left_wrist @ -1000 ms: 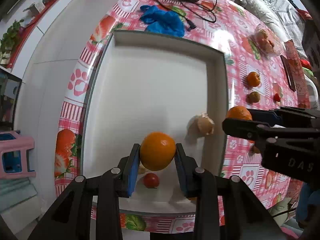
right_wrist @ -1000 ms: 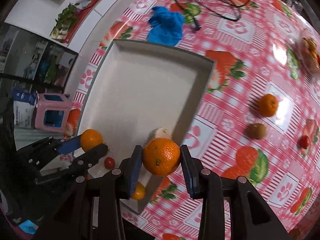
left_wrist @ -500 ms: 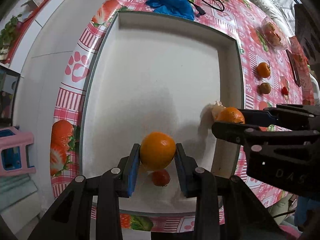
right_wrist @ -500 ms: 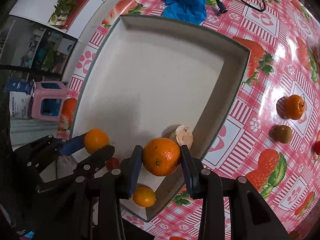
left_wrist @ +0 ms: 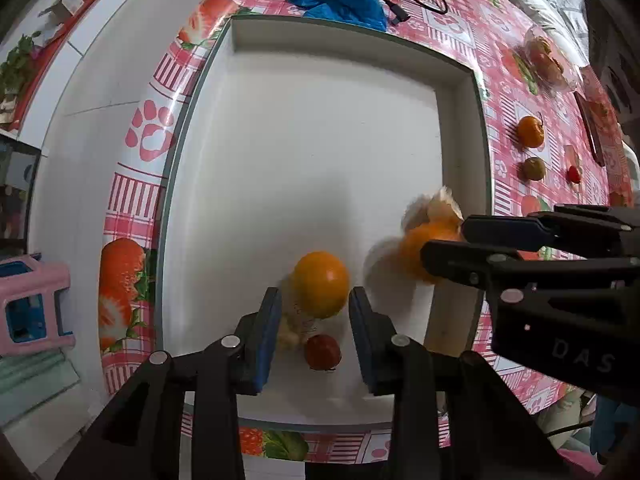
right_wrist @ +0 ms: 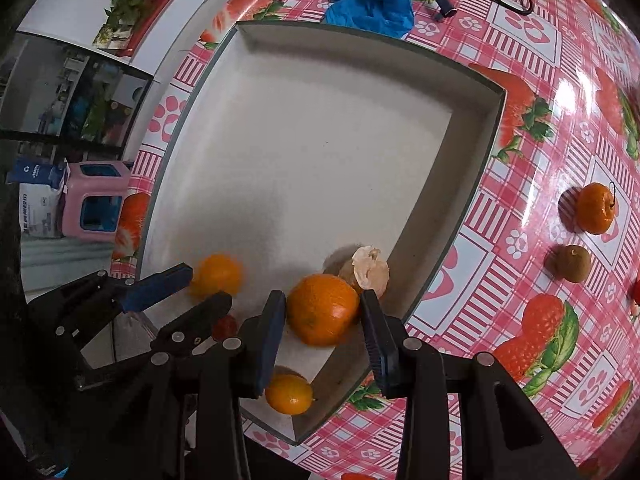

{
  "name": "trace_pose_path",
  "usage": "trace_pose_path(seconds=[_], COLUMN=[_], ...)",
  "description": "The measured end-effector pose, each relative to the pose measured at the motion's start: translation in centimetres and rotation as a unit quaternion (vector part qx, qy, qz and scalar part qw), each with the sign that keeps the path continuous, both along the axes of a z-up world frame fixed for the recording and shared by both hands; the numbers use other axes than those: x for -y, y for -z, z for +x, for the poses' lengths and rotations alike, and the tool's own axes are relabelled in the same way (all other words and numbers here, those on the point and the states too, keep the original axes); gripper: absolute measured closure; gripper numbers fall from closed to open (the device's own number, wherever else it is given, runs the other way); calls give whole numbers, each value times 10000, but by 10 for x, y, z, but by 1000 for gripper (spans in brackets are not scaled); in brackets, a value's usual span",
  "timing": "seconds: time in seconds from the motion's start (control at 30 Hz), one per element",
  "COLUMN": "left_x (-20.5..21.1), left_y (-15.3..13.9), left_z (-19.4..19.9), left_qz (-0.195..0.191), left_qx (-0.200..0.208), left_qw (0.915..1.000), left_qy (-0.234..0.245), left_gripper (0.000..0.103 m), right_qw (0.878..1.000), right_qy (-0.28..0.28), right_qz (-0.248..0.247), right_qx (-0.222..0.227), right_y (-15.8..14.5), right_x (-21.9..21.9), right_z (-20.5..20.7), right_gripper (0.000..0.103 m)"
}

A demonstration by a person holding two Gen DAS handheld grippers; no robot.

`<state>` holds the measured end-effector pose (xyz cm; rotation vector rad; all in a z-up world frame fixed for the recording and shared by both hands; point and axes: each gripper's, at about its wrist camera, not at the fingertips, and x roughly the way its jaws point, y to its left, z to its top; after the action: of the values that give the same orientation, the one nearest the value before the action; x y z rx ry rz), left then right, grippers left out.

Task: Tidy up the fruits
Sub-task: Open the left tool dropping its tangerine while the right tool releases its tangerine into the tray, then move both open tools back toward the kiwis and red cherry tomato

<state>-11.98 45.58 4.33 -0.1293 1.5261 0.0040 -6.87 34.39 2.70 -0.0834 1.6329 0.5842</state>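
Our white tray (left_wrist: 312, 128) lies on the pink fruit-print tablecloth (right_wrist: 520, 128). In its near end, our left gripper (left_wrist: 314, 320) is spreading off an orange (left_wrist: 320, 283); our right gripper (right_wrist: 325, 320) pinches a tangerine (right_wrist: 322, 314).

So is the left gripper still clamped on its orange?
No, its jaws are opening: the left gripper shows gaps between its pads and the orange, inside the white tray.

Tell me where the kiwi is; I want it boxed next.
Right wrist view: the kiwi lies on the tablecloth right of the box, just below a loose tangerine.
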Motion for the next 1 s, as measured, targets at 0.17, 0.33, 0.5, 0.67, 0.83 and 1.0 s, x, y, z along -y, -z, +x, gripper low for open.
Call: trace_pose_path(seconds=[0.17, 0.33, 0.5, 0.67, 0.83, 1.0], left_x=[3, 3, 12, 31, 55, 83], left_y=[-5, -8, -12, -20, -32, -42], left_z=[-1, 0, 2, 7, 15, 25], left_qz=[89, 161, 219, 280, 251, 135], left_qx=[76, 44, 28, 57, 169, 314], left_qw=[9999, 9999, 9997, 9994, 9988, 9971], left_qy=[-20, 3, 66, 189, 391, 673], left_gripper=[37, 30, 26, 25, 25, 25], right_qw=[9999, 9999, 9994, 9986, 9964, 9901], right_qy=[30, 66, 211, 399, 705, 1313], right_qz=[99, 143, 210, 214, 125, -33], right_qx=[-3, 20, 164, 268, 445, 502], right_y=[-4, -9, -21, -28, -37, -38], right_x=[3, 6, 17, 36, 67, 118], right_z=[0, -2, -1, 1, 3, 4], right_gripper=[56, 52, 17, 11, 0, 0])
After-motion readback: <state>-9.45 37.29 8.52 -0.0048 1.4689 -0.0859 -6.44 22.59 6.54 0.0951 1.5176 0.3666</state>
